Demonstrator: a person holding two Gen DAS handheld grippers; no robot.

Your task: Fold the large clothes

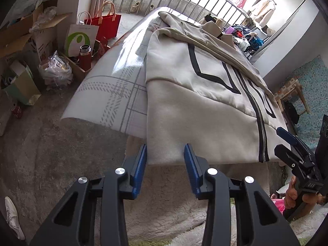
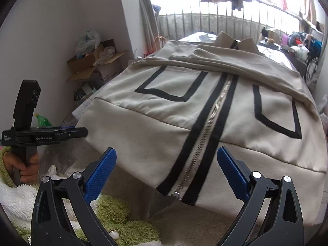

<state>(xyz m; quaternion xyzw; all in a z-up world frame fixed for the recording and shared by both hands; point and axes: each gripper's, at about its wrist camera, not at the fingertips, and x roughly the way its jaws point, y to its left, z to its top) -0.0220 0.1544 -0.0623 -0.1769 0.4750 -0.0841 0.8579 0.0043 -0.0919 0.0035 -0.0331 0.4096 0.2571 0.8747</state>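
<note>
A cream zip-up jacket (image 1: 205,102) (image 2: 174,123) with black bands lies front up on the bed (image 1: 114,86), its sleeves folded across the chest. Its hem hangs slightly over the near edge of the bed. My left gripper (image 1: 166,146) is at the hem's left corner. The hem edge lies between its blue pads, which stand apart and do not pinch it. From the right wrist view the left gripper (image 2: 86,132) points level at that corner. My right gripper (image 2: 166,149) (image 1: 287,137) hangs wide open and holds nothing, just before the hem near the zipper's lower end (image 2: 176,193).
Left of the bed the floor holds cardboard boxes (image 1: 30,32), a red bag (image 1: 108,24), a white and green paper bag (image 1: 82,39), a red flask (image 1: 84,58) and a white shoe (image 1: 12,215). A wooden stool (image 1: 293,94) stands right. Green fluffy fabric (image 2: 114,211) lies below my grippers.
</note>
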